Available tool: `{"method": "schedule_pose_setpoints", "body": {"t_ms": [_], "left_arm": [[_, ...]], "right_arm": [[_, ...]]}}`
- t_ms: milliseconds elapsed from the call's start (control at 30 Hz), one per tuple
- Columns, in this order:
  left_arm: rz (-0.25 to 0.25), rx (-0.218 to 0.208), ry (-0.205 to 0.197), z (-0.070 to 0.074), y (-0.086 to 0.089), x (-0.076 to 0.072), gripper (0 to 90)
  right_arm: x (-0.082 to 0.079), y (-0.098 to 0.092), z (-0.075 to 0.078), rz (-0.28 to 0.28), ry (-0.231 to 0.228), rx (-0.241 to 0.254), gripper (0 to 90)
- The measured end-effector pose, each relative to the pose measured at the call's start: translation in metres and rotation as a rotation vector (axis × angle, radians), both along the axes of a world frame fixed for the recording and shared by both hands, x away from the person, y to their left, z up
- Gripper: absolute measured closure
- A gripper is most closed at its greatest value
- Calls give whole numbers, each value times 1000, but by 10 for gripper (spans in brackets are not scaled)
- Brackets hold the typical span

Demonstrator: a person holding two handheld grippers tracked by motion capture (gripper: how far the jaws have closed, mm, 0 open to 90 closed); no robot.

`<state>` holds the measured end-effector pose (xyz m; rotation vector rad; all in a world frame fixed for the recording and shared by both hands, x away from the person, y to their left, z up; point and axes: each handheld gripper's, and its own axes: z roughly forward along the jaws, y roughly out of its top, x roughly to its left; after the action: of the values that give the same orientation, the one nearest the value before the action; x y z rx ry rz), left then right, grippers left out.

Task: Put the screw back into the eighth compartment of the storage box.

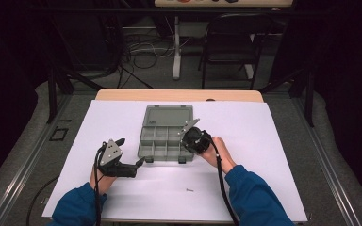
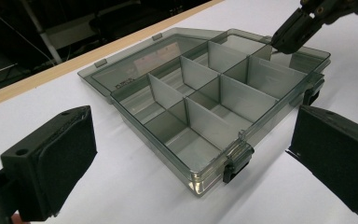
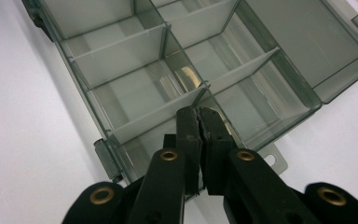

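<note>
High view: above the near side, facing forward and down, far off, taking in the whole table (image 1: 264, 141).
Left gripper view: low, close, facing the organiser box (image 2: 205, 107) from its latch side.
Right gripper view: probably steeply down, very close.
Shared: the box's compartments.

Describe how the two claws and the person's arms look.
Both arms wear blue sleeves. The left claw is black with a grey three-cornered plate on top and broad padded jaws. The right claw is black too, with brass-coloured rivets. A black cable trails from each.

Bright lit table, dark surroundings; pictures soft, slightly blurred.
</note>
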<state>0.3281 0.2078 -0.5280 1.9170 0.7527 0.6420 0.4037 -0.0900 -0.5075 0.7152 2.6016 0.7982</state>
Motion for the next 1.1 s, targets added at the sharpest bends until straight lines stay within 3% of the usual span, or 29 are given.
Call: {"method": "schedule_pose_setpoints", "body": {"t_ms": [67,133,333,600,867,1100], "left_arm": [[1,4,-2,0,0,0,0],[0,1,2,0,1,0,0],[0,2,-1,0,0,0,0],[1,-3,1,0,1,0,0],[-1,0,1,0,0,0,0],[2,1,-2,1,0,-1,0]], "right_arm": [[-1,0,-2,-2,13,2,871],[0,0,-2,1,9,8,761],[-5,-4,4,1,12,40,618],[-20,-13,15,10,-10,102,318],[-38,-25,26,15,-23,123,202],[-51,-36,30,18,-42,138,156]]}}
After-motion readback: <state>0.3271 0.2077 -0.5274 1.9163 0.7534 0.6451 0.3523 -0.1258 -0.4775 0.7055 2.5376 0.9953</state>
